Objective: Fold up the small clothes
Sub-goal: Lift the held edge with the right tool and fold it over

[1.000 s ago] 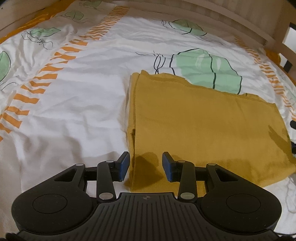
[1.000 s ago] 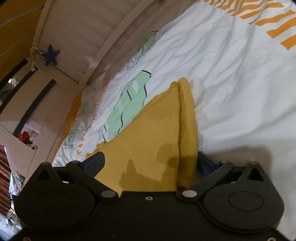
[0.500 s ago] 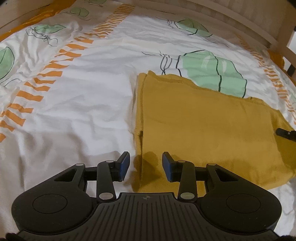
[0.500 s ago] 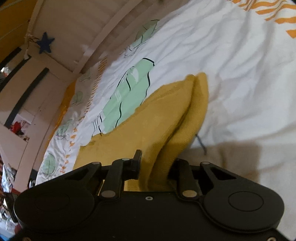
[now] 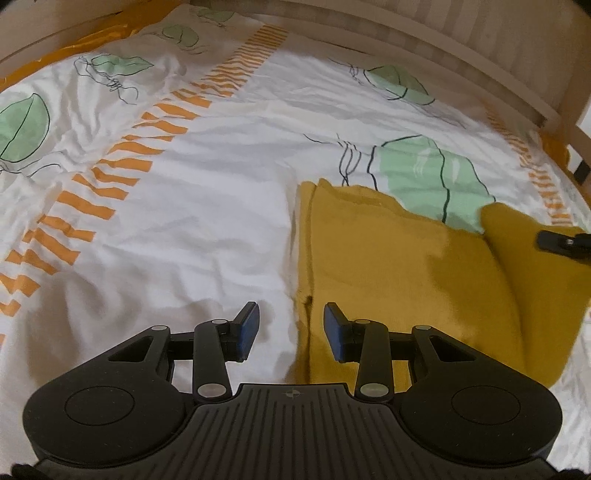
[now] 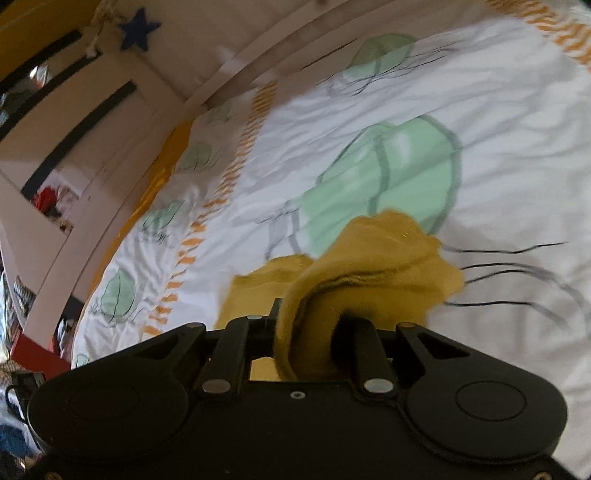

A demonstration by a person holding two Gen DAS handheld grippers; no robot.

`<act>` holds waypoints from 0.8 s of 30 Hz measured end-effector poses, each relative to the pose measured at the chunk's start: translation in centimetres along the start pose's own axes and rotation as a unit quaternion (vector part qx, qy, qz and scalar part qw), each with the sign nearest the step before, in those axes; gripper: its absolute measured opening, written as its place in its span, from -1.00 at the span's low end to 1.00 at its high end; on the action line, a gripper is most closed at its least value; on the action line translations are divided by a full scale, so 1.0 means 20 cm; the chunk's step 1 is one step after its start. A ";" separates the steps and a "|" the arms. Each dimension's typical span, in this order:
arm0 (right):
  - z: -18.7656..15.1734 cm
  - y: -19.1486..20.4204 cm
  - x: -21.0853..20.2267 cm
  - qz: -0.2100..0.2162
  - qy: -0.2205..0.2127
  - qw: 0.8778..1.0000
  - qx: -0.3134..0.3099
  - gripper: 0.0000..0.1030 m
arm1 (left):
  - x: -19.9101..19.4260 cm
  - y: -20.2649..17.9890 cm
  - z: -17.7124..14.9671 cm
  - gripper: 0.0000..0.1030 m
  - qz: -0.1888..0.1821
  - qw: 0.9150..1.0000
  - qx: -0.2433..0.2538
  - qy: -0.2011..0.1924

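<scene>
Your right gripper point(image 6: 314, 332) had just clamped the cloth point(image 5: 406, 266) corner, mid-fold; your left gripper point(image 5: 290, 326) hung open, empty. Next: carry it across, aligning edges.

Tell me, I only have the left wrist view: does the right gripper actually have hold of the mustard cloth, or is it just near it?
Observer: It has it. In the right wrist view the right gripper is shut on a bunched end of the mustard cloth; its fingers have just been closing on the cloth.
Operator: Is that end still flat on the bed?
Observer: No, it is lifted and curled over, with the leaf-print sheet showing beyond it.
Operator: Anything past the bed on that side?
Observer: Yes, a wooden bed rail with a dark blue star hanging above it.
</scene>
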State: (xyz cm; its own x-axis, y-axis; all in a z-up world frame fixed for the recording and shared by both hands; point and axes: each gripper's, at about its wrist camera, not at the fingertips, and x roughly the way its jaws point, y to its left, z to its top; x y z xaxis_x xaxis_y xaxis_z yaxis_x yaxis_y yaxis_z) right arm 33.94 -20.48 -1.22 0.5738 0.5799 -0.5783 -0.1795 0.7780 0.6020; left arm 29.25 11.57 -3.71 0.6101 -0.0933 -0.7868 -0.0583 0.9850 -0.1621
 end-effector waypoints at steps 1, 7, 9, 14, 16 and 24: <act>-0.01 0.04 0.03 0.002 0.004 1.000 0.000 -0.48 | 0.00 0.01 0.01 -0.28 0.001 1.000 -0.002 0.000; -0.06 0.23 0.24 0.015 0.010 1.000 0.001 -0.50 | -0.03 0.10 0.05 -0.28 0.002 1.000 -0.024 -0.006; -0.07 0.30 0.31 0.002 0.012 1.000 -0.008 -0.50 | -0.04 0.13 0.06 -0.28 0.001 1.000 -0.029 -0.007; -0.11 0.41 0.44 -0.030 0.023 0.999 -0.035 -0.50 | -0.05 0.18 0.07 -0.28 -0.011 0.999 -0.047 -0.005; -0.13 0.45 0.48 -0.044 0.031 0.997 -0.055 -0.50 | -0.05 0.20 0.07 -0.28 -0.013 0.998 -0.054 -0.005; -0.22 0.57 0.64 -0.107 0.065 0.986 -0.107 -0.33 | -0.06 0.25 0.08 -0.28 -0.013 0.997 -0.071 -0.004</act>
State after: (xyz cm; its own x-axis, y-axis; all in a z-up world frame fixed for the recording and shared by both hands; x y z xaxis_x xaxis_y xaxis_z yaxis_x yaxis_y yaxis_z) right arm 35.73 -3.06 -4.24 0.5123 0.4122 -0.7534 -0.2374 0.9111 0.3370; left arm 29.48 16.75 -2.57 0.6184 -0.1179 -0.7769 -0.1532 0.9516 -0.2664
